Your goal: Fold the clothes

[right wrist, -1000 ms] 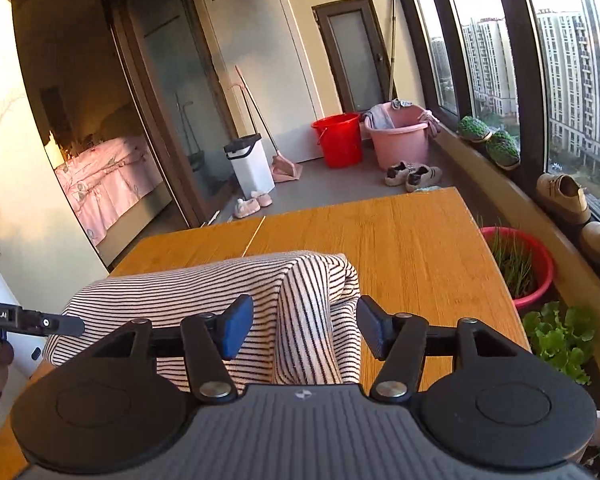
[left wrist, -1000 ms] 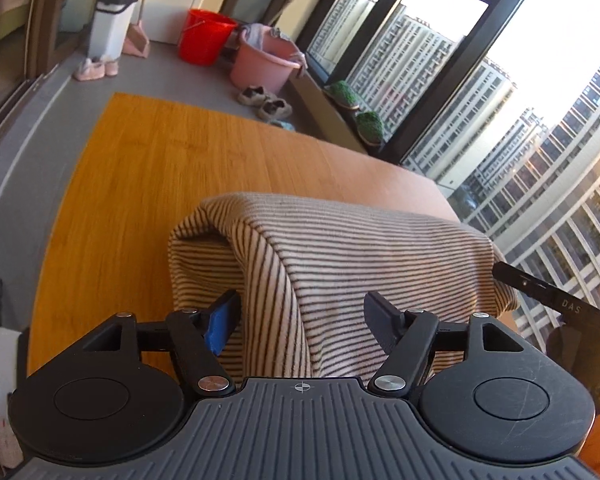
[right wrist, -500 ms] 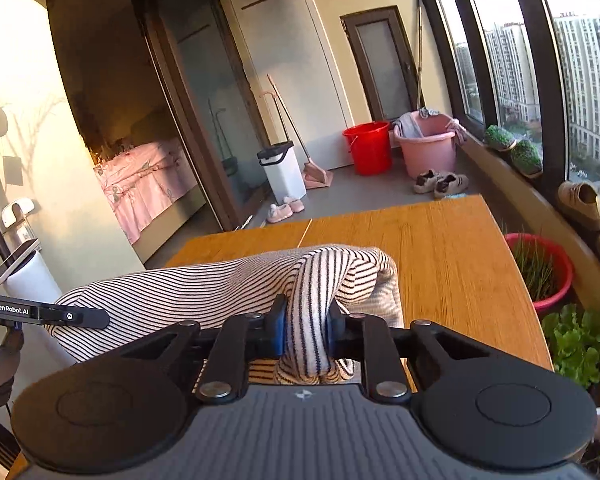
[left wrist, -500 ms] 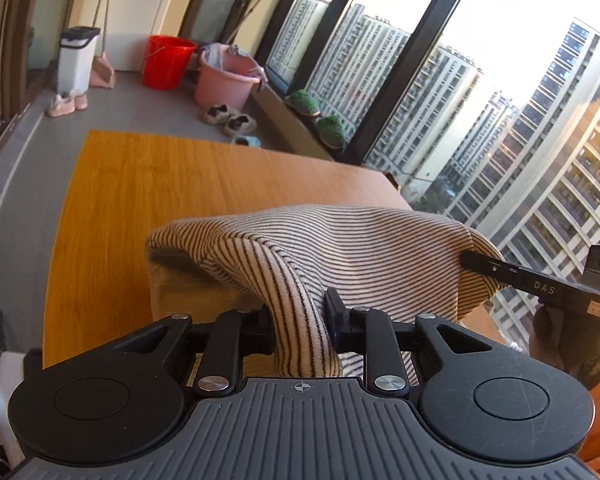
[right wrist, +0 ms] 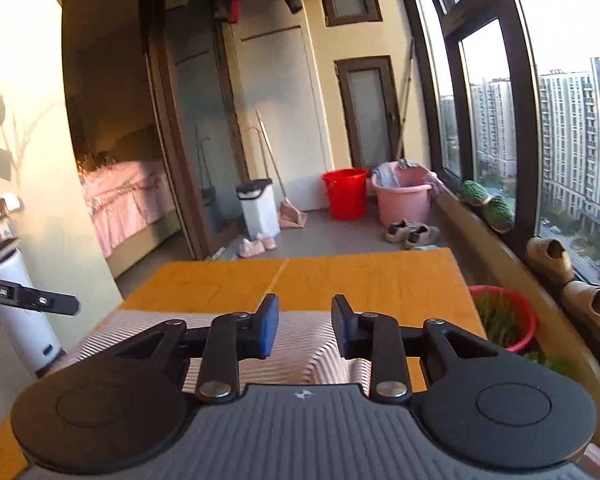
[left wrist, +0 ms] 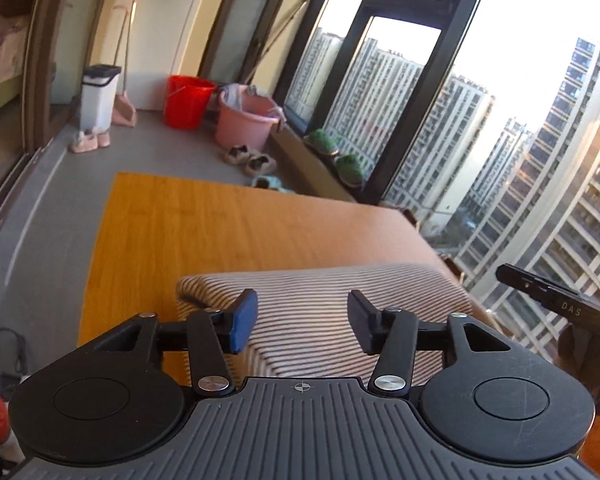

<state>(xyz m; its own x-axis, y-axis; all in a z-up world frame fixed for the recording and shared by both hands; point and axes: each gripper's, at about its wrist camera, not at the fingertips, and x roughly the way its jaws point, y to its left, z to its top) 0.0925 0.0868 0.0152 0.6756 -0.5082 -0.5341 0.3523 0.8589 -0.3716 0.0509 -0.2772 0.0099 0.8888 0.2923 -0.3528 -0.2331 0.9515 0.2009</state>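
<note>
Left wrist view puts the striped garment [left wrist: 320, 312] lying crosswise just beneath your gaping, empty left gripper [left wrist: 302, 326] and right gripper [right wrist: 305, 330].

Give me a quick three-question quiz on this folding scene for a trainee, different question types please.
1. True or false: the left claw is shut on the striped cloth.
2. Multiple choice: the cloth lies on A) the floor, B) the wooden table, C) the window sill.
3. Fill in: beside the red bucket stands a ____ tub.

Key:
1. False; both it and the right claw are open, holding nothing.
2. B.
3. Pink.
</note>
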